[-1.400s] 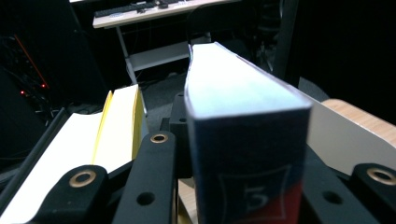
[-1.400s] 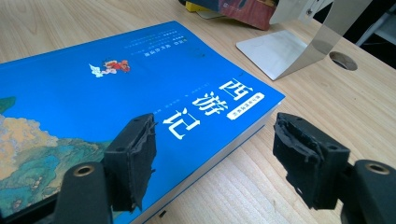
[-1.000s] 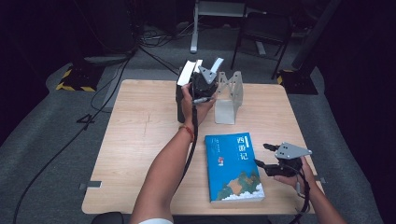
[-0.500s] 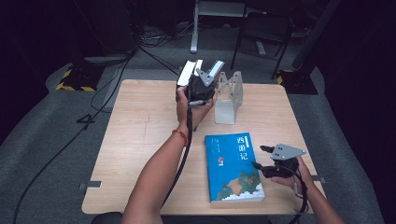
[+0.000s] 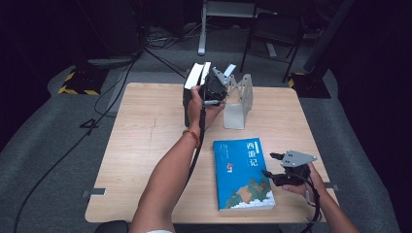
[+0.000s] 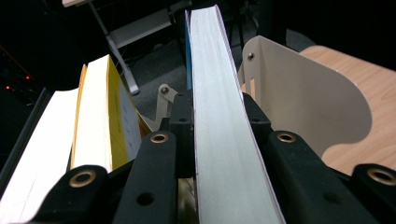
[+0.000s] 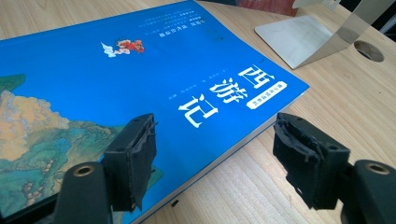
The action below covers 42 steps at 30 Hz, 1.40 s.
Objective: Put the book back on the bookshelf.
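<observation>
The left claw (image 6: 217, 135) is clenched on an upright book (image 6: 224, 140), its pads pressing either face of the page block; the jaws have just been closing on it. From the high view that book (image 5: 204, 74) stands at the bench's twelve o'clock edge, spine vertical, between a leaning dark-covered volume (image 5: 192, 80) at its nine o'clock and the metal bookend (image 5: 238, 104) at its three o'clock. A yellow-covered book (image 6: 100, 116) tilts just beside it on the claw's left.

The right claw (image 7: 212, 154) is released, jaws wide, hovering low at the near edge of the blue book (image 7: 116, 84). That one lies flat at about five o'clock on the bench (image 5: 141, 141), long axis running from twelve to six, just beside the right claw (image 5: 274, 167) and well apart from the left hand (image 5: 199, 104). I'd judge the right hand far better placed to lift it, taking the long edge that faces it.

The bench is pale wood, otherwise bare. Around it lie grey carpet, trailing cables and dark chair legs.
</observation>
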Motion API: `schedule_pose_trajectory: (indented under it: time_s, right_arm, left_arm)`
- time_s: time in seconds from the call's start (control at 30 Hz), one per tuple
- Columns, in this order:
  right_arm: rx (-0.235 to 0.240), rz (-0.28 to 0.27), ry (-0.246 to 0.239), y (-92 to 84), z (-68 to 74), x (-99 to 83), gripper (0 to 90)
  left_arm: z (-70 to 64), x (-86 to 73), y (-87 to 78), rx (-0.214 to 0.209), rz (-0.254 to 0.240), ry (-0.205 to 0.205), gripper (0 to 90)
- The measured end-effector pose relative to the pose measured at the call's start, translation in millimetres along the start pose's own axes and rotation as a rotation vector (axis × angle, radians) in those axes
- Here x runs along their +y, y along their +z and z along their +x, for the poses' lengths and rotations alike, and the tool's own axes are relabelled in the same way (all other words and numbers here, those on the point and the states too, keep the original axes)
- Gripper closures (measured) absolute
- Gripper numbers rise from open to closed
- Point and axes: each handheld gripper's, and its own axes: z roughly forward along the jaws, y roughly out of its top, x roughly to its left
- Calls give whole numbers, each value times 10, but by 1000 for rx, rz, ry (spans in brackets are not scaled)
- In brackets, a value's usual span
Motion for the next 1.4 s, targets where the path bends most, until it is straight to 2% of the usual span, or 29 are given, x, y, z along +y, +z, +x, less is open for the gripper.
schedule_pose_trajectory:
  time_s: [0.07,0.1,0.17,0.23,0.37,0.4,0.5,0.57,0.7,0.83,0.87,0.97,1.13,1.23,1.27,1.33,1.4]
  right_arm:
    - [-1,-1,0,-6,1,3,305]
    - [-1,-1,2,-7,-2,3,305]
    - [0,-1,2,-7,-7,1,305]
    - [-2,-1,1,-8,-11,-6,305]
    - [1,2,0,-11,-15,-22,305]
    - [0,3,0,-12,-19,-25,304]
    - [1,-1,4,-11,-28,-31,302]
    - [0,1,4,-8,-24,-29,302]
    - [8,10,-6,3,-4,-23,301]
    - [12,15,-15,21,10,-14,298]
    - [12,15,-15,21,10,-14,298]
    - [12,23,-14,35,17,-14,297]
    - [18,28,-21,46,25,-12,296]
    - [18,30,-22,48,24,-15,293]
    - [18,30,-21,48,22,-17,293]
    - [13,31,-19,46,16,-20,292]
    - [12,30,-20,43,15,-20,292]
  left_arm:
    - [26,4,29,5,-19,-41,729]
    - [26,4,29,5,-19,-41,728]
    - [50,10,72,12,-34,-95,729]
    - [66,15,122,23,-57,-127,729]
    - [73,30,162,32,-83,-157,729]
    - [75,39,171,36,-76,-163,729]
    - [75,32,190,41,-65,-160,724]
    - [76,15,186,63,-54,-131,721]
    - [186,3,139,67,-33,-143,704]
    - [189,44,64,73,-33,-84,671]
    - [189,44,64,73,-33,-84,666]
    - [163,69,17,88,-31,-43,665]
    - [172,66,-4,89,-41,-54,647]
    - [186,73,-37,99,-52,-56,535]
    - [204,70,-44,84,-51,-62,519]
    - [248,52,-58,87,-48,-71,499]
    - [292,32,-79,74,-50,-86,488]
